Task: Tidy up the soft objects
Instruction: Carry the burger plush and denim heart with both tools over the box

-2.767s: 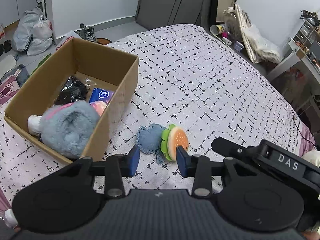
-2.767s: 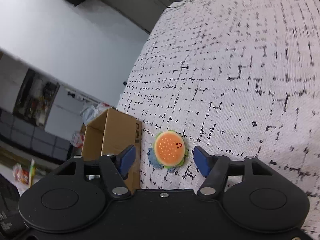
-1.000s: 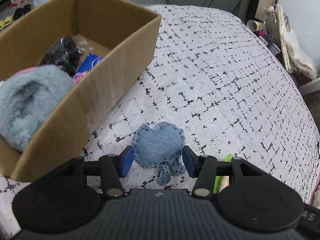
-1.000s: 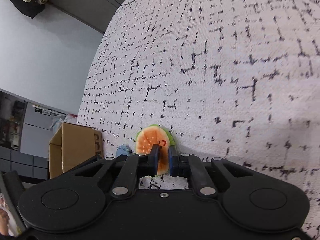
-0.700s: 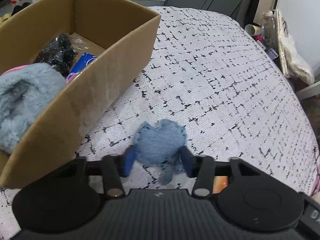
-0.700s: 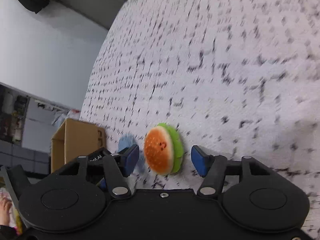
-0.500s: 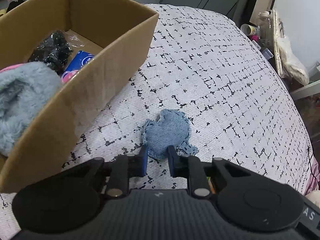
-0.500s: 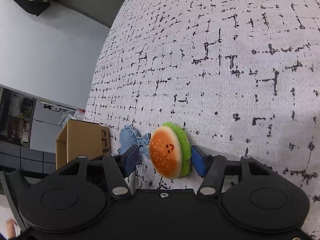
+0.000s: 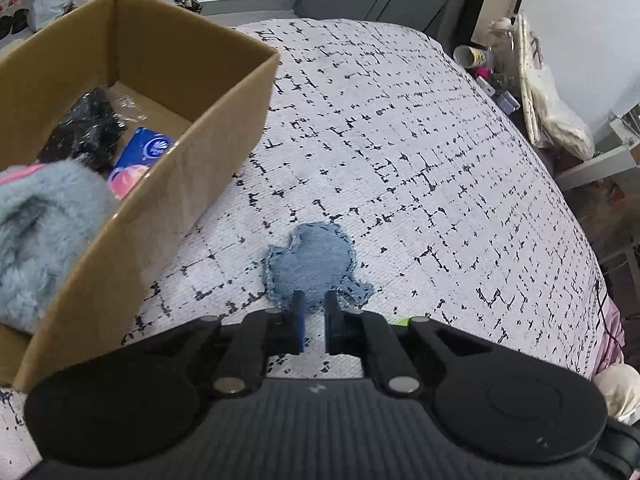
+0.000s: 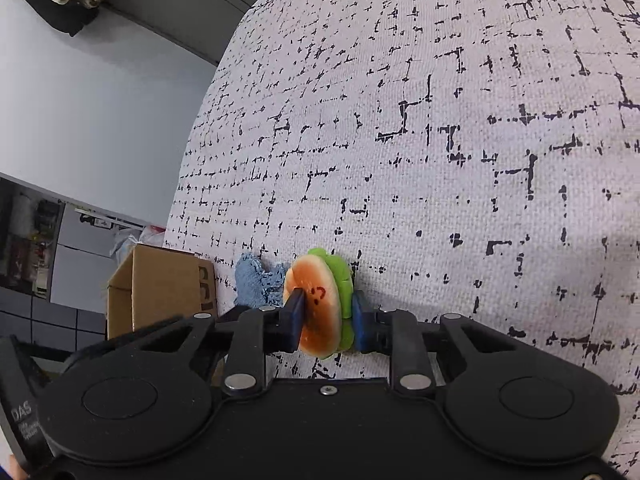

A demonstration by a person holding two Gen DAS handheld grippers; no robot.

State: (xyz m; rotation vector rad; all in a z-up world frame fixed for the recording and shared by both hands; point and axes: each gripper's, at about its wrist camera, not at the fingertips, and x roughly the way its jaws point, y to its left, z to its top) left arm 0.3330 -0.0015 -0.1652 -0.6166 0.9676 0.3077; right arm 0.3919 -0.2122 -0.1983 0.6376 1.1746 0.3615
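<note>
Two grabs are on at once. Left gripper (image 9: 313,312) has its jaws nipped in on the near edge of the denim heart patch (image 9: 312,266), which lies flat on the bed (image 9: 420,152), just ahead of the jaws. Right gripper (image 10: 326,320) has its jaws clamped across the plush burger (image 10: 318,304), which stands on edge, bun face toward the left jaw, green lettuce toward the right one.

The relation that matters now: the cardboard box (image 9: 192,160) sits ahead and to the left of the left jaws, its open top above bed level, so the patch has to go up and left over that near wall. Inside sit a fluffy blue slipper (image 9: 44,232), a black bundle (image 9: 84,136) and a blue tissue pack (image 9: 146,150). For the right jaws the box (image 10: 160,288) lies off to the left too, beyond the patch (image 10: 256,280); the left gripper is plainly the nearer one.

Against a second ago: the left jaws were spread wide either side of the patch, now they pinch it. The right jaws let go of the burger in between, and are gripping it again now.
</note>
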